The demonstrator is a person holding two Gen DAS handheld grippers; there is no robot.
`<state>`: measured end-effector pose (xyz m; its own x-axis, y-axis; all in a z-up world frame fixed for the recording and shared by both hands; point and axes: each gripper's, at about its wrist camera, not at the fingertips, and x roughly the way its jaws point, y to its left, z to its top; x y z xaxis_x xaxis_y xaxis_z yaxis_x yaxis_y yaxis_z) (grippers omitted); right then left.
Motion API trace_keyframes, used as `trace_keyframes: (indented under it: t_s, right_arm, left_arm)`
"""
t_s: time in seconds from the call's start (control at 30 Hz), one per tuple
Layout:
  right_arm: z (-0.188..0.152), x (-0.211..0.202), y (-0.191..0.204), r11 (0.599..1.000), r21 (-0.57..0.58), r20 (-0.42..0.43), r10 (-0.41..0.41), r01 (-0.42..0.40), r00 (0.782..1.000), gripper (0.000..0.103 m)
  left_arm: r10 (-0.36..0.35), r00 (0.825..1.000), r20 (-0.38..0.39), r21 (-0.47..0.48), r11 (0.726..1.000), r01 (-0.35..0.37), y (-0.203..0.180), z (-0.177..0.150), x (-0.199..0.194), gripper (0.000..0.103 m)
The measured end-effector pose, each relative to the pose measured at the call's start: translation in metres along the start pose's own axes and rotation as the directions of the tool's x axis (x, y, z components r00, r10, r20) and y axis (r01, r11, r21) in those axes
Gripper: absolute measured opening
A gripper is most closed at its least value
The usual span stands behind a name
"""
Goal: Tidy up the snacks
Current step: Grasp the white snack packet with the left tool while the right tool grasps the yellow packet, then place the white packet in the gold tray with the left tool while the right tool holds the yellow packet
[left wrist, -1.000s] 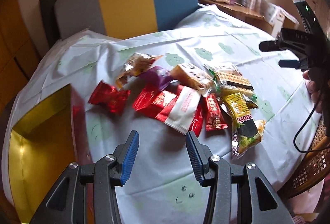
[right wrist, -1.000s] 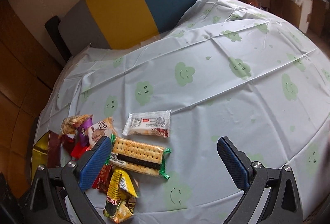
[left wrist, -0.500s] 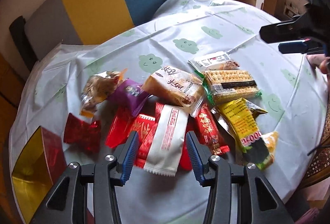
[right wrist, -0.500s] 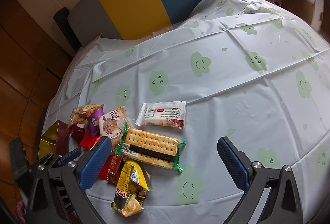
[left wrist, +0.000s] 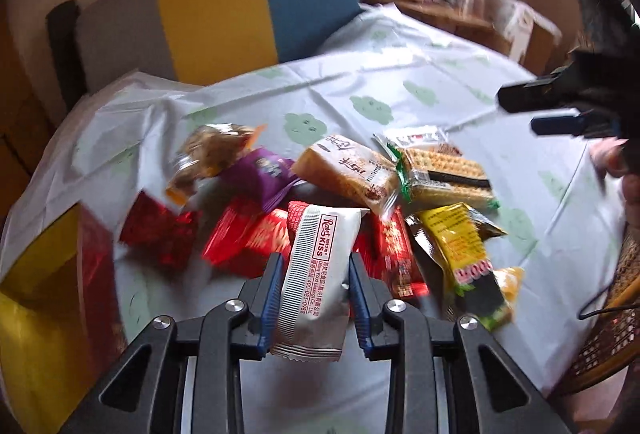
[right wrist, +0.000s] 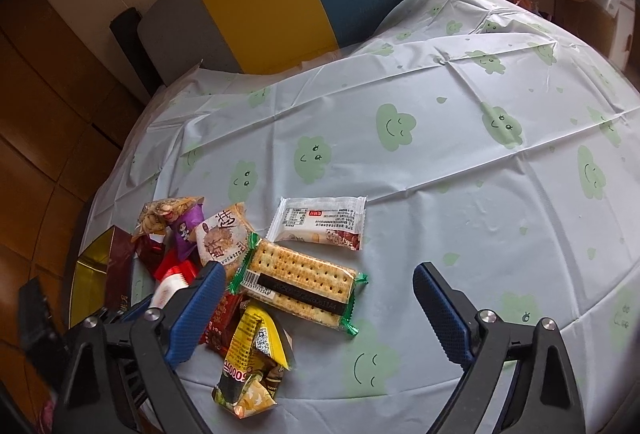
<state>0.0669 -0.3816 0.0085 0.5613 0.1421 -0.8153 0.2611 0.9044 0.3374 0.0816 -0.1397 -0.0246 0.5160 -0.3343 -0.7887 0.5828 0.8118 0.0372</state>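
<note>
Our left hand-held gripper point(left wrist: 314, 308) pinches the white snack packet point(left wrist: 320, 270) above the pile; we should lift it straight up, then toward the gold-lined box point(left wrist: 44, 306). Our right hand-held gripper point(right wrist: 316, 308) hovers wide open.

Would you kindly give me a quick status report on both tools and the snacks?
Left tool shut on white Ruier Kiss packet. Right tool open, empty, above cracker pack. Red-gold box left of pile, nothing blocking.
</note>
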Motion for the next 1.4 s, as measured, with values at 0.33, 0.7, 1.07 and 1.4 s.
trace_keyframes:
  t_s: [0.33,0.7,1.07,1.4]
  right_arm:
    - [-0.023,0.031,0.032,0.982,-0.143,-0.230,0.085,-0.120,0.969,0.084]
    - [-0.051,0.058,0.058,0.967,-0.197,-0.351,0.084,-0.161,0.933,0.084]
    - [-0.080,0.085,0.096,0.923,-0.384,-0.277,-0.090,-0.025,0.957,0.061]
    - [-0.092,0.094,0.104,0.886,-0.463,-0.273,-0.113,-0.027,0.955,0.069]
  left_arm:
    - [0.027,0.999,-0.017,-0.076,0.997,-0.028,0.008,-0.056,-0.018,0.032]
    - [0.051,0.999,-0.018,-0.105,0.993,-0.052,0.007,-0.072,-0.009,0.034]
    - [0.038,0.999,0.023,-0.143,0.989,-0.035,0.012,-0.079,-0.009,0.038]
    - [0.022,0.999,0.046,-0.179,0.984,-0.013,0.023,-0.067,-0.036,0.032]
